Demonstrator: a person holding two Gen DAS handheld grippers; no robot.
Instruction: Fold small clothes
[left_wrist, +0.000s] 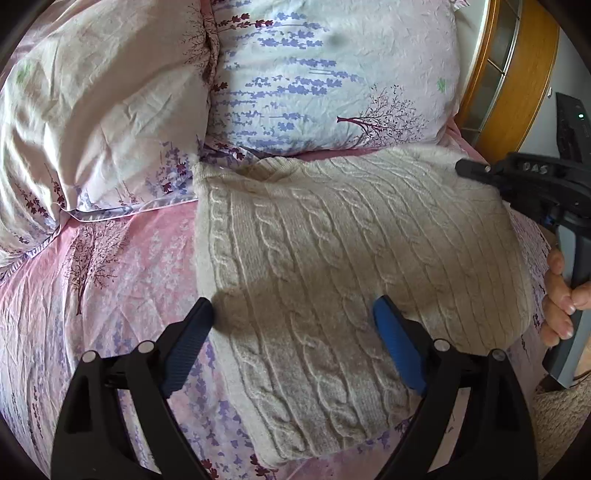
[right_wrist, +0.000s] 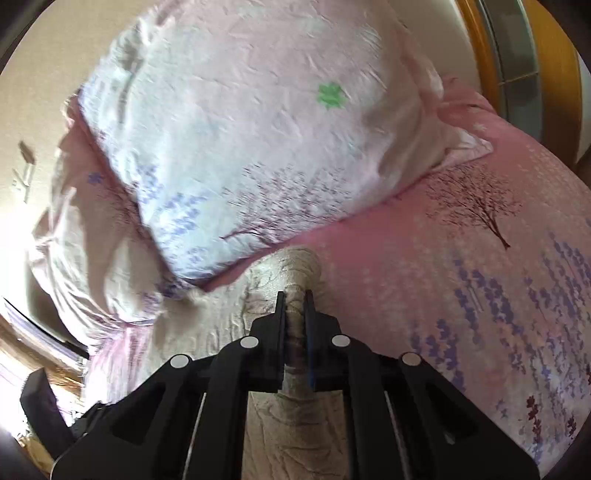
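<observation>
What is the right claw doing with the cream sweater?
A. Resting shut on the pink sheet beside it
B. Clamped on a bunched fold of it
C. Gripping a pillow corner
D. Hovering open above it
B: the right claw is shut with a bunch of the sweater pinched between its fingers.

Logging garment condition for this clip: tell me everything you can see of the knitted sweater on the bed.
The sweater is cream, a soft cable knit with ribbed stripes. It lies folded into a rough rectangle on the pink floral bedsheet, its far edge by the pillows. The right gripper is shut on a bunched edge of it at its far right corner. The left gripper is open over its near part, one finger above the knit, the other by its left edge; contact cannot be told.
</observation>
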